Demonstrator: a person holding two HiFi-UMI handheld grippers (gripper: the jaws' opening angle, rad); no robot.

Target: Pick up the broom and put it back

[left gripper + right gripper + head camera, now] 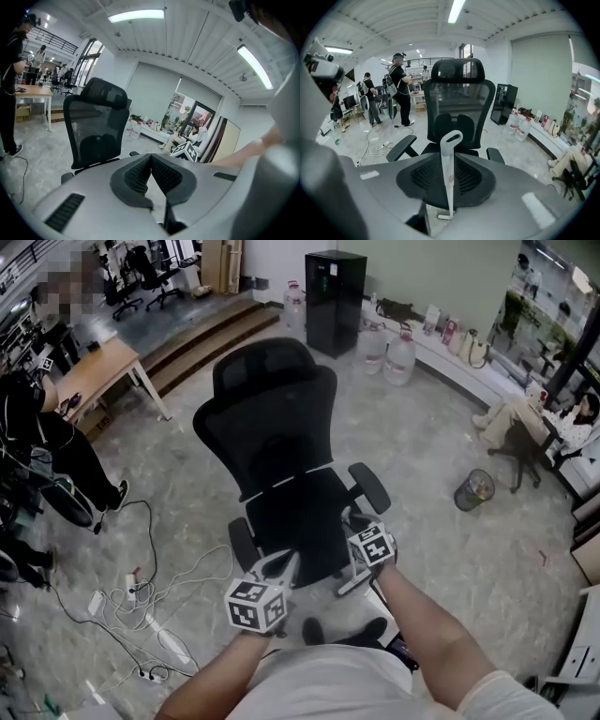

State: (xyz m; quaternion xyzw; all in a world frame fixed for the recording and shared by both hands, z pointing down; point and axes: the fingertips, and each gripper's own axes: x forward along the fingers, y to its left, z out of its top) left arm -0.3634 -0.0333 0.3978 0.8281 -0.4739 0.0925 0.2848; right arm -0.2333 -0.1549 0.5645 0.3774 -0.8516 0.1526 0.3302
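Note:
The broom's white handle (451, 140), with a hanging loop at its top, stands upright between the jaws of my right gripper (449, 165). Both dark ribbed pads lie against its sides, so that gripper is shut on it. In the head view the right gripper (361, 531) is at the front edge of an office chair's seat, and a short piece of the white handle (352, 583) slants below it. The broom's head is hidden. My left gripper (289, 564) hovers just to the left, over the same seat edge. Its pads meet at the tips, shut and empty (151, 158).
A black mesh office chair (281, 437) stands right in front of both grippers. Cables and power strips (141, 592) litter the floor at left, near a standing person (42, 442). A waste bin (473, 489), water bottles (400, 357), a black cabinet (335, 298) and a seated person (534, 423) are farther off.

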